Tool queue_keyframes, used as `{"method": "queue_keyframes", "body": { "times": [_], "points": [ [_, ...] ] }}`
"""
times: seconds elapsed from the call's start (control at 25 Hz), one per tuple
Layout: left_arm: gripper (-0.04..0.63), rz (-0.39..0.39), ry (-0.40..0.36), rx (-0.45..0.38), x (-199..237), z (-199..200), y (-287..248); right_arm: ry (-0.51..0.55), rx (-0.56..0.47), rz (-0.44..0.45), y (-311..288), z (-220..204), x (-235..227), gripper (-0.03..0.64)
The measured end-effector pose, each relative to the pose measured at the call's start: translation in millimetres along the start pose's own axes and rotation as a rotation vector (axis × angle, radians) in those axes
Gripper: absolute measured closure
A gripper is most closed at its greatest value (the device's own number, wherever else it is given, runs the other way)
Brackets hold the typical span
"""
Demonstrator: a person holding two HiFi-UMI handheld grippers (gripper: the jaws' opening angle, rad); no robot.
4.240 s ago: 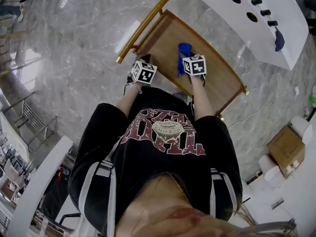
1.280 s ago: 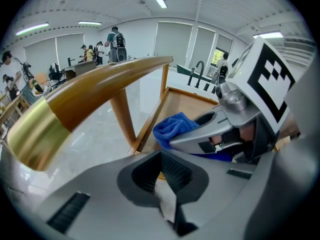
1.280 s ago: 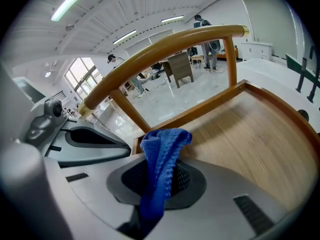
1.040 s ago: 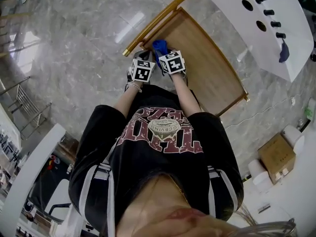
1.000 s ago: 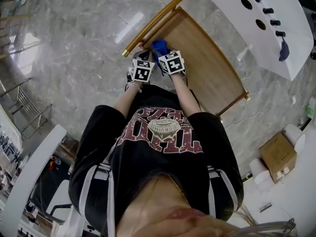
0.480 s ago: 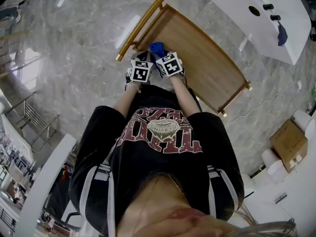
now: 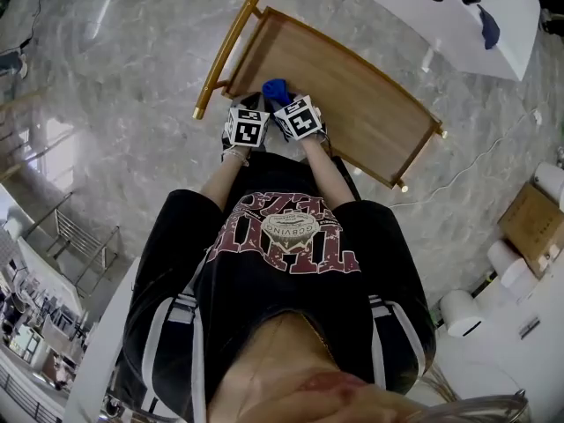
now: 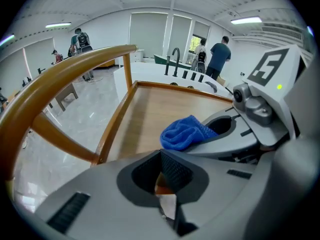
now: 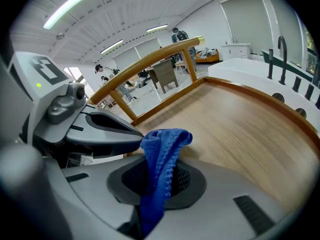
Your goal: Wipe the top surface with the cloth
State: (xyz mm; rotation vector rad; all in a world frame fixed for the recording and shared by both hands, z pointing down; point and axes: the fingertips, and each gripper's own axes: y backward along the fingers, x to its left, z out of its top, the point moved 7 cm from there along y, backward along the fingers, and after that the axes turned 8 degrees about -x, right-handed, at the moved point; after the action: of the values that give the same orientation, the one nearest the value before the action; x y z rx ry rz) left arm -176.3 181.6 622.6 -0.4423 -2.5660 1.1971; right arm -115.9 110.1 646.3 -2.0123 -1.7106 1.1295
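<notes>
Right gripper (image 9: 157, 179) was clamped on the blue cloth (image 9: 160, 154). The fabric was pinched between the pads, its free end bunched out front over the wooden top (image 7: 352, 86). Contact between cloth and wood couldn't be confirmed. In the head view the cloth (image 7: 275, 89) sat at the near edge of the top, close to the gold handle rail (image 7: 227, 47). Left gripper (image 8: 167, 176) had its jaws together with nothing between them, parked just beside the right gripper, over the same near edge. White counter (image 7: 441, 7) lay beyond the far side.
</notes>
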Motion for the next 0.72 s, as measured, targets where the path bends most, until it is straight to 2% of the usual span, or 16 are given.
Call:
{"method": "queue_keyframes", "body": {
  "times": [0.32, 0.52, 0.72],
  "points": [
    [0.548, -0.066, -0.080, -0.003, -25.1, 6.9, -10.8, -0.051, -0.032, -0.042, 22.7, -11.4, -8.5, 0.561],
    [0.548, -0.092, -0.099, 0.039, -37.5, 1.7, -13.2, -0.056, -0.046, -0.079, 33.9, -21.8, -13.8, 0.561],
    [0.548, -0.130, -0.137, 0.043, -53.9, 3.1, -18.0, -0.087, -0.070, -0.110, 46.3, -34.5, -21.3, 0.561]
  ]
}}
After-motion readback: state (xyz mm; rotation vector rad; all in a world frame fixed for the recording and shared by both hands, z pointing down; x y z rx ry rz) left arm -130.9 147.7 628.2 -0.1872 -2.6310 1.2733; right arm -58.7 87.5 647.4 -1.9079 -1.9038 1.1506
